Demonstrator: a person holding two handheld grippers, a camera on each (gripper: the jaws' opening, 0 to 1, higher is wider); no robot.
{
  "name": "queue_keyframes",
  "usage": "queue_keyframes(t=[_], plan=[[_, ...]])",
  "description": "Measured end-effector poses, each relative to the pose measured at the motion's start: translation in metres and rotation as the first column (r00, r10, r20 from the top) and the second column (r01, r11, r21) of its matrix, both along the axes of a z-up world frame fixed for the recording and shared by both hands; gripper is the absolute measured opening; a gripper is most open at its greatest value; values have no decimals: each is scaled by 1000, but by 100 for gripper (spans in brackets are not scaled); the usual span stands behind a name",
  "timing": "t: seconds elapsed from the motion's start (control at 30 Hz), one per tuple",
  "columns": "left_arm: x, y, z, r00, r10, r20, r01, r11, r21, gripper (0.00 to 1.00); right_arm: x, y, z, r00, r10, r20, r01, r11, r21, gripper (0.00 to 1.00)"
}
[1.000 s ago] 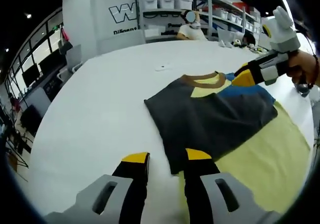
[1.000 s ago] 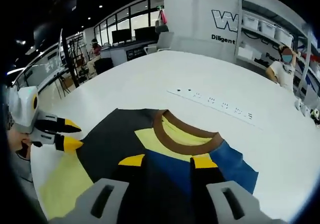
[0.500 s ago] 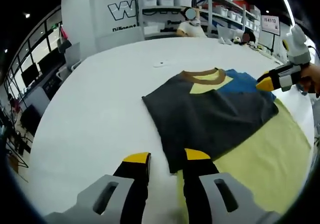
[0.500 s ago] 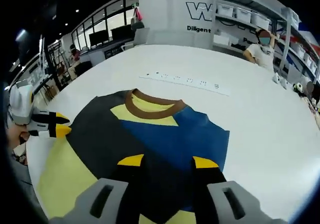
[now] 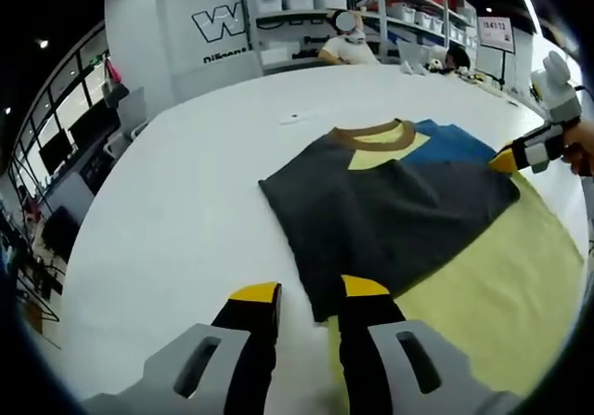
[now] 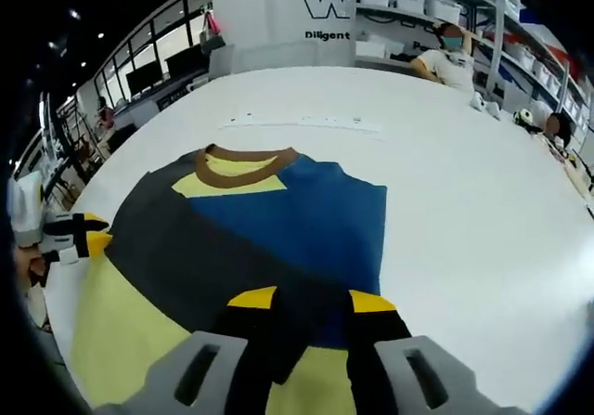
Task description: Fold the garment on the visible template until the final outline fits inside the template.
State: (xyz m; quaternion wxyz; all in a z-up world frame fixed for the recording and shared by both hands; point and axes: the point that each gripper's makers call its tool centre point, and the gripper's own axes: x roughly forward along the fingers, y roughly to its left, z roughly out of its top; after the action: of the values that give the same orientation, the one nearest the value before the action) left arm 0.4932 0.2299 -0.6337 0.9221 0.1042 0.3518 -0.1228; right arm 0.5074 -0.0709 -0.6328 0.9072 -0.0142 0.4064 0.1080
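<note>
While the folded T-shirt (image 5: 394, 206) lies flat on the yellow template (image 5: 501, 294) mid-table, the left gripper (image 5: 311, 296) and right gripper (image 6: 311, 299) hover unclenched, holding nothing. Shelving (image 5: 371, 6) and a seated person (image 6: 450, 62) stand at 12 o'clock, clear of the white table (image 5: 176, 220).

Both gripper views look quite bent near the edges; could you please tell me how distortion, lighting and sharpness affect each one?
Left gripper view: fisheye bends the white table into a curve; even overhead light, soft shadows; the shirt is sharp, the right gripper at the edge slightly blurred. Right gripper view: shelving leans inward, ceiling spots glare at top left, the left gripper is soft near the rim.
</note>
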Motion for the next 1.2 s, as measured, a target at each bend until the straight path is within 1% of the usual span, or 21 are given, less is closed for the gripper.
queue_keyframes(t=[0.03,0.07,0.13,0.17,0.2,0.33,0.37,0.53,0.67,0.77,0.93,1.03,1.07,1.1,1.17,1.2], plan=[[0,0,0,1000,-1,1,1,1000,-2,24,0,0,-1,1000,-1,-1,1,1000,1,22],[0,-1,0,1000,1,-3,-1,1000,-8,24,0,-1,-6,1000,-14,-15,14,1000,12,13],[0,-2,0,1000,-1,-4,1,1000,-14,22,0,-2,-6,1000,-22,-11,23,1000,13,7],[0,-3,-1,1000,-3,-6,3,1000,-20,21,0,-5,-6,1000,-24,0,24,1000,-6,3],[1,-3,-1,1000,-2,-6,1,1000,-22,21,0,-6,-6,1000,-24,1,24,1000,-8,0],[2,-3,-1,1000,-4,4,4,1000,-5,24,-4,-8,-4,1000,-28,8,28,1000,-4,0],[2,-1,0,1000,-1,9,1,1000,14,25,-4,-9,-2,1000,-28,14,28,1000,-5,0],[3,0,0,1000,3,0,-2,1000,12,26,-6,-11,-4,1000,-27,11,27,1000,-11,0],[3,0,0,1000,1,0,-1,1000,14,26,-6,-12,-2,1000,-26,11,27,999,-33,0],[3,-1,0,1000,-3,1,3,1000,15,25,-6,-12,-4,1000,-21,3,21,998,-56,0],[3,-2,1,1000,-6,2,6,1000,16,24,-6,-13,-6,1000,-28,-6,27,997,-65,0],[4,-3,1,1000,-28,10,28,999,38,24,-5,-11,-6,1000,2,6,-2,996,-84,0],[3,-3,2,999,-32,8,31,999,44,24,-5,-12,-6,1000,0,8,0,997,-81,0],[2,-3,2,999,-36,5,35,998,48,24,-5,-12,-4,1000,-8,17,9,998,-61,0],[0,-4,3,999,-36,1,36,998,42,26,-5,-13,1,999,-33,34,34,999,-25,0],[-1,-4,3,999,-37,0,37,999,37,27,-5,-14,3,999,-36,39,37,999,-19,0]])
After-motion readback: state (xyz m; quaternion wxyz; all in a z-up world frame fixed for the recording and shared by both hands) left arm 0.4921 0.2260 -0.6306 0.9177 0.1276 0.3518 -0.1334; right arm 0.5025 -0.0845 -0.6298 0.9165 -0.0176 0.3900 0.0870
